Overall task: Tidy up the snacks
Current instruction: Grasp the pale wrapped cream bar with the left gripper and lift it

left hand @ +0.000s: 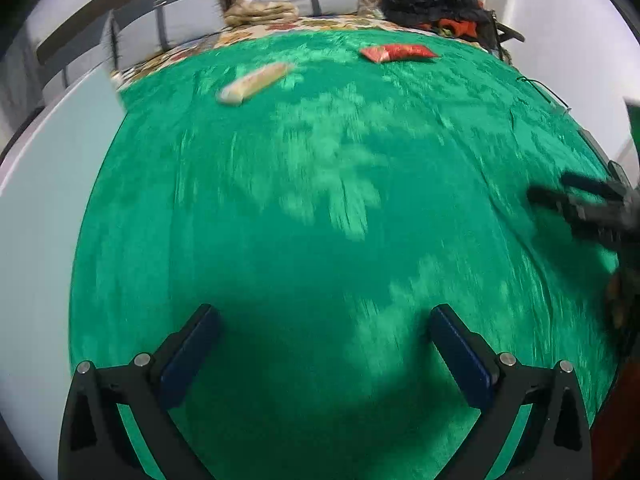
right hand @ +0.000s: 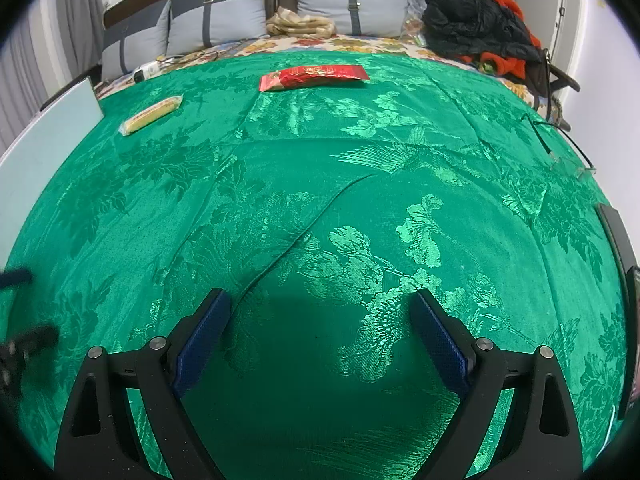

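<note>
Left tool with fingers spread wide and nothing between them, right tool likewise gaping and unladen, both above green brocade cloth on a bed, yellow snack bar far left, red snack packet beyond, well apart, grey pillows behind.

Bedroom in home: bed, headboard pillows, heaped clothes.

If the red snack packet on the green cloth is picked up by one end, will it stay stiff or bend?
The red snack packet looks crinkled and flat, so it is probably thin foil: likely light and floppy, drooping if held by one end. Its shiny surface may slip on the green cloth when pushed.
</note>
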The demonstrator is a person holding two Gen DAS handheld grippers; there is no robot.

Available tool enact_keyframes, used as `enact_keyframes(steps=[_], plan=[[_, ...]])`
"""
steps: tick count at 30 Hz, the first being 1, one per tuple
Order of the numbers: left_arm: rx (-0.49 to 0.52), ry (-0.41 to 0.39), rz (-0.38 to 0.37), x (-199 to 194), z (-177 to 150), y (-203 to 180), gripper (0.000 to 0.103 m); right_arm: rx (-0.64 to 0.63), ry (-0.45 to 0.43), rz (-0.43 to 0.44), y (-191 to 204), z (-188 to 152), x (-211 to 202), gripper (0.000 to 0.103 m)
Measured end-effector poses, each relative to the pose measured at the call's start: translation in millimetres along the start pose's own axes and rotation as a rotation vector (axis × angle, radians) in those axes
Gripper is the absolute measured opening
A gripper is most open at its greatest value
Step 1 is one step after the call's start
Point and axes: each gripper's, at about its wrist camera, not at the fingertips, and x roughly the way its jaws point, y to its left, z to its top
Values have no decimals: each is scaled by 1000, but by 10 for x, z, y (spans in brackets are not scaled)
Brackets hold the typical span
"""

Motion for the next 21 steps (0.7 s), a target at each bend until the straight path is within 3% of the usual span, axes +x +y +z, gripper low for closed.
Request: enact_keyframes(steps=[5,9,11,14,16,17,18,21], plan=[[30,-60,3,131,997,322,103,0,0,1,0,0,-2,94],[29,-43,49,559,1704,575,102,1,0,1,1,1,-4,94],[2,-18,58,817,1925,698,97,1,0,1,2,1,-5,94],[-30,35,25,1152,2072,788,84,1,-1,2,1,2,-7,94],[4,52,-2,1233,2055,746,52,1,-1,1,2,2,-8,94],[32,12,-4,1185,2037,712,38,1,-1,1,1,2,-7,94],[44,6,13,1167,2015,686,29,1,-1,1,2,2,-9,94],[-3,-6,35,1076,1863,704,29,1,-1,2,2,2,-9,94]])
